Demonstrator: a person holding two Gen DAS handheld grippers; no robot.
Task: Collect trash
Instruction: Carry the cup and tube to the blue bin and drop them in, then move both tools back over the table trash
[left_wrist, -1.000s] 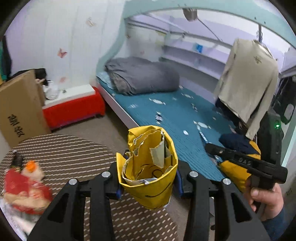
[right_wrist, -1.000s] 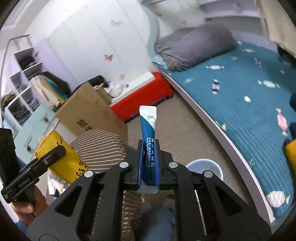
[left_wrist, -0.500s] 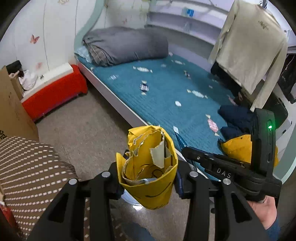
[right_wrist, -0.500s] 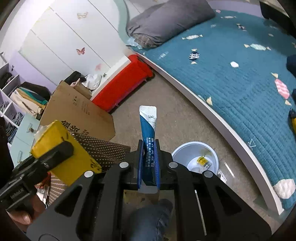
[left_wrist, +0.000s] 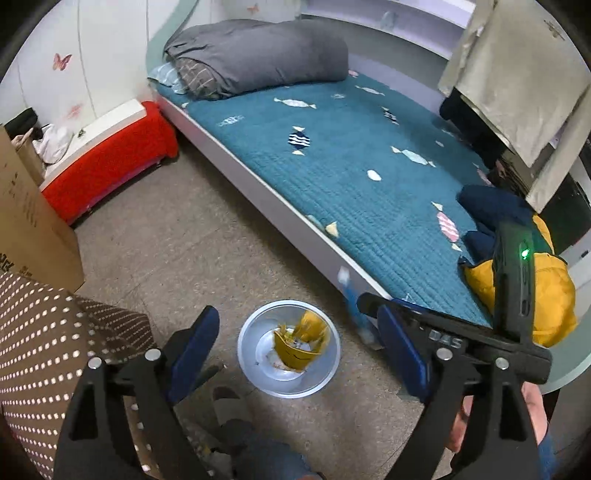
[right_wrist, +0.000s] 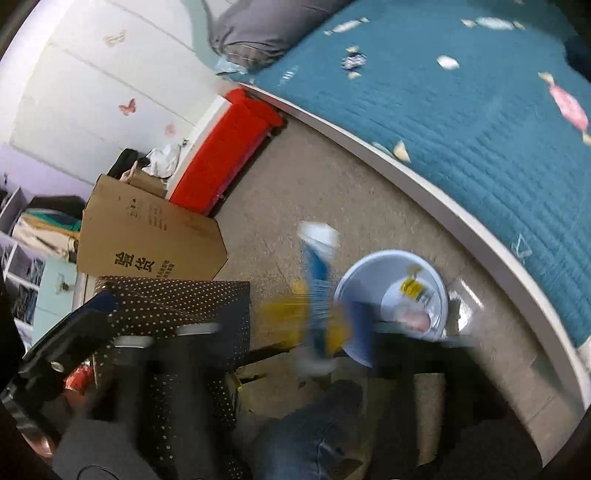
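My left gripper (left_wrist: 295, 350) is open and empty, directly above the white round bin (left_wrist: 248, 363) on the floor. The yellow crumpled wrapper (left_wrist: 301, 345) lies inside the bin. The right gripper shows in the left wrist view (left_wrist: 360, 310), just right of the bin, with the blue sachet (left_wrist: 349, 291) blurred at its tip. In the right wrist view everything is motion-blurred: the blue sachet (right_wrist: 317, 280) stands between my right gripper's jaws (right_wrist: 317, 332), left of the bin (right_wrist: 369, 262). A yellow blur (right_wrist: 286, 314) shows behind the sachet.
A brown dotted table (left_wrist: 44, 343) is at the left, a cardboard box (left_wrist: 22, 221) behind it. A red bench (left_wrist: 107, 162) stands by the wall. The bed (left_wrist: 351, 166) with teal cover runs along the right. A person's leg (left_wrist: 258, 450) is below.
My left gripper has opened and let go of the yellow wrapper, which has dropped into the bin. Both grippers have tilted down toward the floor; the right one is moving fast.
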